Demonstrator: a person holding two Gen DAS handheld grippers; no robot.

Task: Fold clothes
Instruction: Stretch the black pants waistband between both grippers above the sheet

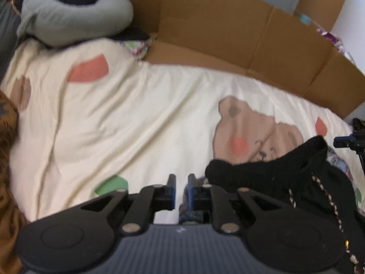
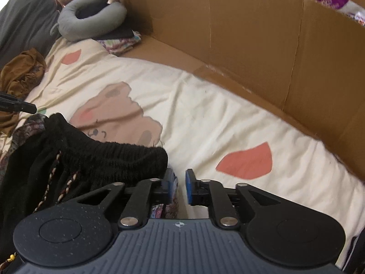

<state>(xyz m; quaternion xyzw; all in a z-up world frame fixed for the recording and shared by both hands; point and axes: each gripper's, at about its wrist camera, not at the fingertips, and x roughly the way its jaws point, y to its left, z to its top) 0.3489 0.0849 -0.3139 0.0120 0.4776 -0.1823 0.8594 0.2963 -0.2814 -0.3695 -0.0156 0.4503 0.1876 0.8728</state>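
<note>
Black and ribbed at its waistband, the garment (image 1: 269,171) lies on the bed (image 1: 136,118) between the two grippers, bunched rather than flat, with a braided drawstring (image 1: 324,196) trailing across it toward the near edge. The cream bedsheet (image 2: 205,118) under it carries a bear print.

The left gripper (image 1: 181,182) has the garment just to its right; its jaws stand slightly parted, and the gap at the tips looks empty, though some patterned cloth sits low beside the right-hand pad, so whether anything is caught there cannot be told. The right gripper (image 2: 180,180) has the same garment (image 2: 109,159) just to its left, the waistband end close against its left finger; its jaws are also a little apart with only sheet showing between them.

So the waistband runs roughly crosswise from one gripper to the other, and each hand sits near one end of it. Neither looks clearly nearer. The coming grasp probably turns on each hand shifting inward onto its own end.
</note>
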